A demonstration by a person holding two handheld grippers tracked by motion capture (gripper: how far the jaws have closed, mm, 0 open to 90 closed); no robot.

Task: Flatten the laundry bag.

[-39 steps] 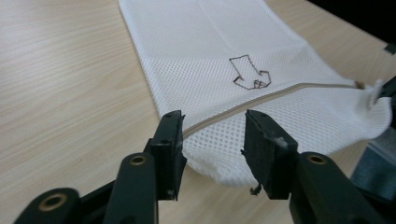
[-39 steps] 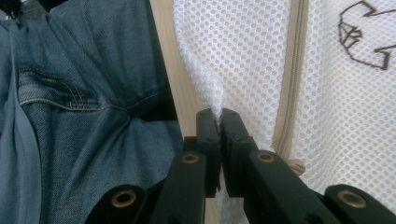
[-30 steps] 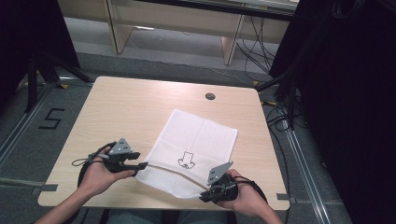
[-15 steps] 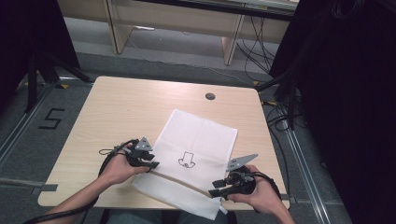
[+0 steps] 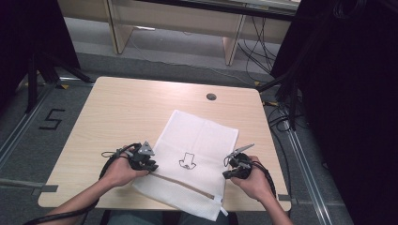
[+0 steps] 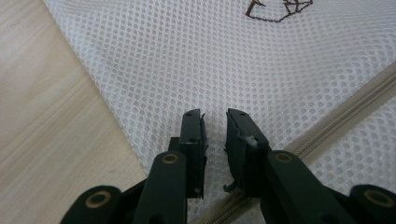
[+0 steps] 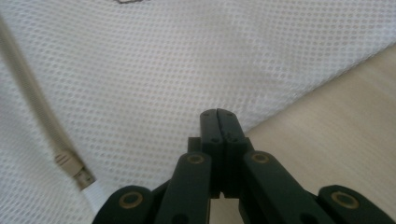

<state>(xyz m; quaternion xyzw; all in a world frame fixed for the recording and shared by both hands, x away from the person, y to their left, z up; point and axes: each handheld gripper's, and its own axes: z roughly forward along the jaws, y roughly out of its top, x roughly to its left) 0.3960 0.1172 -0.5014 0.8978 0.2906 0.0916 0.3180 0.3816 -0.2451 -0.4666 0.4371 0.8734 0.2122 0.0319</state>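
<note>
A white mesh laundry bag lies flat on the wooden table, with a small shirt drawing on it and a beige zipper near its front end. My left gripper rests over the bag's left edge. Its jaws stand a little apart above the mesh, close to the zipper, with nothing between them. My right gripper sits at the bag's right edge. Its jaws are pressed together just over the mesh border, with the zipper pull off to one side.
The bag's near corner hangs over the table's front edge. A round cable hole sits at the far side of the table. Desks stand beyond the table, and cables and dark curtains are to its right.
The bag's near end has spread toward the front edge, showing the zipper. My left gripper moved right onto the bag's edge. My right gripper moved right and away from me.
</note>
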